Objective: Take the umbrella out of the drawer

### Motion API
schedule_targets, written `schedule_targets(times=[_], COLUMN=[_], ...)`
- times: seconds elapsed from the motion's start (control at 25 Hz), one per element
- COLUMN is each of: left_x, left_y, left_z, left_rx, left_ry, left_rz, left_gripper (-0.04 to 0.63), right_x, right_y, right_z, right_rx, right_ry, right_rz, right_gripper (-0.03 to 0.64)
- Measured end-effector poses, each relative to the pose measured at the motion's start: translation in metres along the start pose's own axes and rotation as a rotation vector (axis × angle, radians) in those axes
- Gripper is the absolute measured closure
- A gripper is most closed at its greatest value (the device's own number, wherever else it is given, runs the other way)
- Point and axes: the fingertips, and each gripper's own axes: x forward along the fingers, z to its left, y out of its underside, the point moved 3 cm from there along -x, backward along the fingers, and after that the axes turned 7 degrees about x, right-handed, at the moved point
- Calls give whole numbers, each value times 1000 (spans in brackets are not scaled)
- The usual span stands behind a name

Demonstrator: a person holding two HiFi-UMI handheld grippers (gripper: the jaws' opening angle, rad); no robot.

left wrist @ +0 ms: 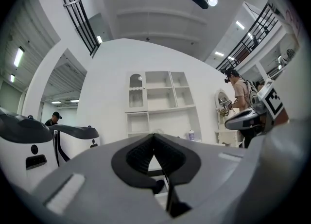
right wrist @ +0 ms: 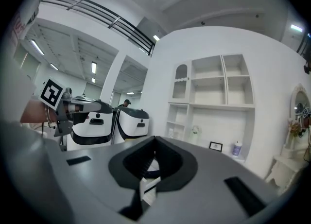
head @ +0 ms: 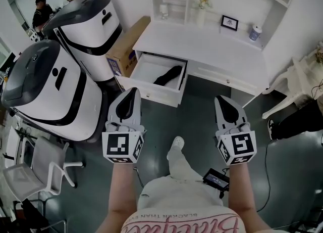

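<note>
A black folded umbrella (head: 168,76) lies in the open white drawer (head: 143,69) of a white desk (head: 202,45). Both grippers are held level over the dark floor, short of the drawer front. My left gripper (head: 132,91) points at the drawer's front panel, its jaws shut with nothing between them. My right gripper (head: 221,99) is to the right of the drawer, under the desk's front edge, and is also shut and empty. In the left gripper view the jaws (left wrist: 154,135) meet ahead of the shelf unit. In the right gripper view the jaws (right wrist: 154,138) meet the same way.
Two large white-and-black machines (head: 60,90) stand at the left, with a cardboard box (head: 126,47) beside the drawer. A white swivel chair (head: 40,169) is at lower left, another white chair (head: 295,83) at right. The desk holds a picture frame (head: 229,22) and a bottle (head: 255,33).
</note>
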Motion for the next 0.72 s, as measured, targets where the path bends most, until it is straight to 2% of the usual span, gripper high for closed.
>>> schedule_targets(times=[0.32,0.72], left_x=[74,194], left_y=[23,43], left_z=[26,49], left_rx=[-13,18], left_ry=[-6,21], left_rz=[32,82], left_gripper=[586,586], right_x=[69,171], right_y=[12,17], right_z=[-31,-96], right_rx=[31,106], right_ry=[5,17], right_rz=[20,27], right_gripper=[609,608])
